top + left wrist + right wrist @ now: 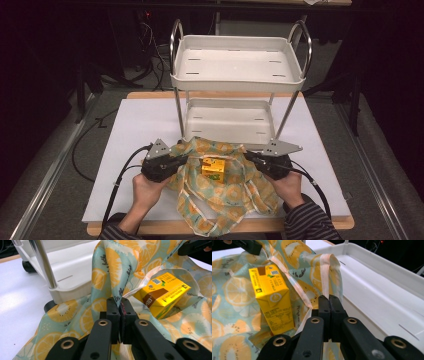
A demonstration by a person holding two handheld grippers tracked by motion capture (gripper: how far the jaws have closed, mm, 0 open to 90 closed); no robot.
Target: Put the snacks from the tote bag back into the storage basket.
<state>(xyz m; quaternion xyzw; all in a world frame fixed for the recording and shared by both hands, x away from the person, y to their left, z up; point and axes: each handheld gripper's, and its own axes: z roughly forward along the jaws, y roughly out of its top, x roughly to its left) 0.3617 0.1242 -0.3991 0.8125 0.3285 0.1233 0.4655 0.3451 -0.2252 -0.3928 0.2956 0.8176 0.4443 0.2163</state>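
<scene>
Both grippers are clamped on the fruit-print cloth bag (220,192): left gripper (119,315) and right gripper (329,312) each pinch a rim. The yellow drink carton (213,170) already stands inside, near the white board's (135,130) front edge before the two-tier trolley (237,80). Lifting or closing the bag appears outstanding.

Small cursive lettering runs across the fruit-print cloth bag (110,265); the yellow carton's (273,298) print is illegible.

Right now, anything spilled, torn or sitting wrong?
Nothing stands out. The yellow carton sits intact on the fruit-print cloth bag, no spill. Left gripper and right gripper each pinch the cloth.
</scene>
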